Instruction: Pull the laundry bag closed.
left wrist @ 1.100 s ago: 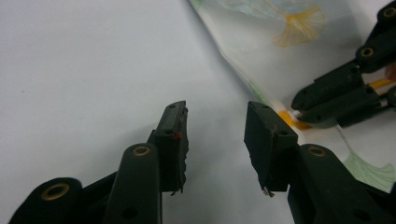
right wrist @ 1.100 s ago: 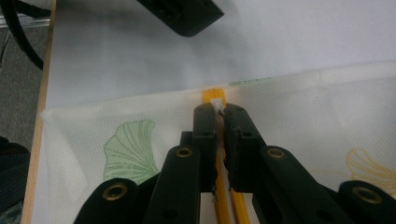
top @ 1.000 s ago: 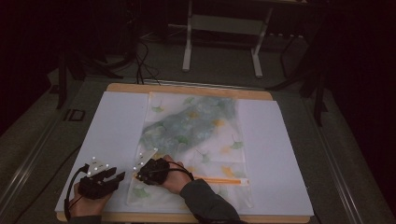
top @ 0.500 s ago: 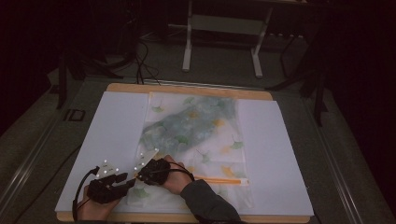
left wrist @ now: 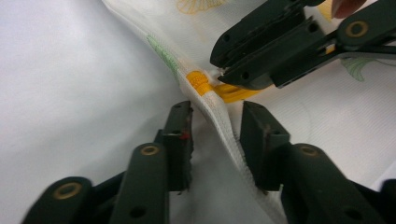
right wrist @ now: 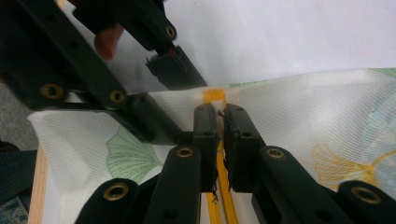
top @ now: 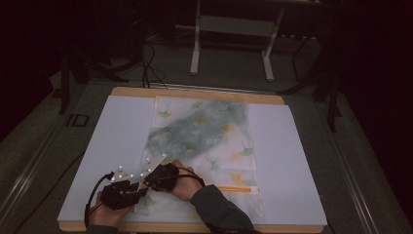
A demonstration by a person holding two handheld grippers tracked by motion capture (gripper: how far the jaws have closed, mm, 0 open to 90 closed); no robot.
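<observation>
A white mesh bag [top: 204, 136] printed with green and orange leaves lies flat on a white board [top: 117, 131]. Its orange zipper [top: 236, 188] runs along the near edge. My right gripper [top: 152, 179] is shut on the orange zipper pull [right wrist: 215, 97] at the bag's near left corner. My left gripper [left wrist: 215, 126] sits just left of it, and its jaws have just been closing. They straddle the bag's white seam [left wrist: 224, 135] below the orange zipper end [left wrist: 198, 81], with a gap still on one side. The right gripper [left wrist: 280, 51] crosses above.
The white board rests on a wooden tabletop [top: 195, 92]. A dark floor with cables [top: 146, 63] and a metal stand [top: 231, 29] lies beyond the far edge. Bare white board stretches left and right [top: 287, 156] of the bag.
My left hand has slid right, up against the right gripper at the bag's corner. The right hand has stayed where it was.
</observation>
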